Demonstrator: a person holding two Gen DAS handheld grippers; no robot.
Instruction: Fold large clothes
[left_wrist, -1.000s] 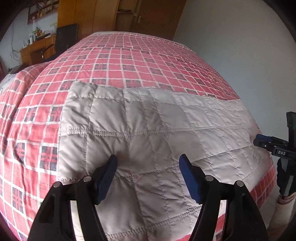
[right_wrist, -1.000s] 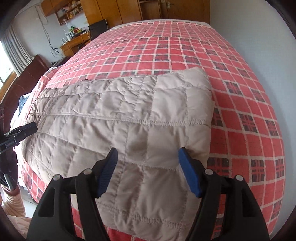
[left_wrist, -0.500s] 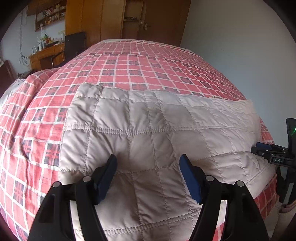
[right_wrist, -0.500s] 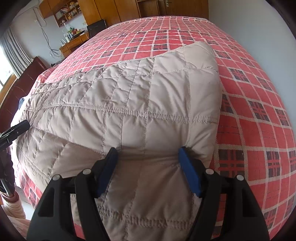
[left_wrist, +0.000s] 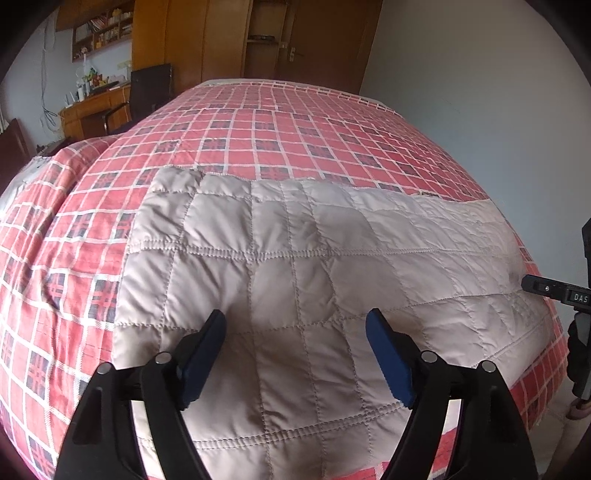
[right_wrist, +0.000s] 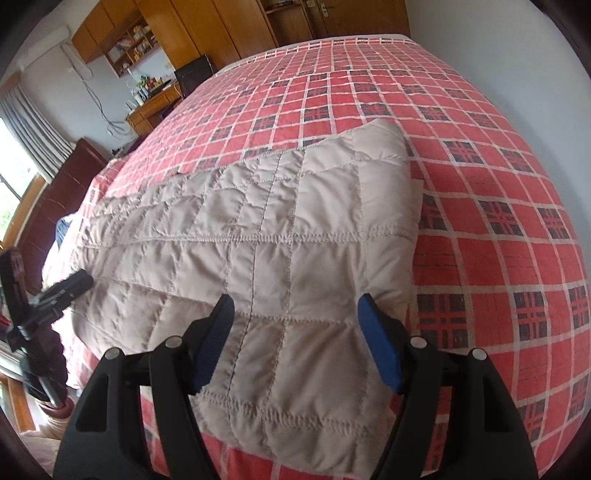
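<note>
The beige quilted garment (left_wrist: 317, 266) lies folded flat on the red checked bed (left_wrist: 280, 125), stretching ahead of and beneath both pairs of fingers. The left gripper (left_wrist: 295, 354) hovers with fingers spread wide, holding nothing. The right gripper (right_wrist: 295, 339) is likewise spread and empty, the garment's right edge just beyond its right finger (right_wrist: 380, 350).

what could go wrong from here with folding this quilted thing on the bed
1. Both the left gripper and right gripper are open over the beige quilted garment; closing here may pinch only the top layer, so the fold splits.
2. A gripper could also catch the red plaid bedspread underneath.
3. The garment's near edge lies close to the bed's edge and might slide off.
</note>
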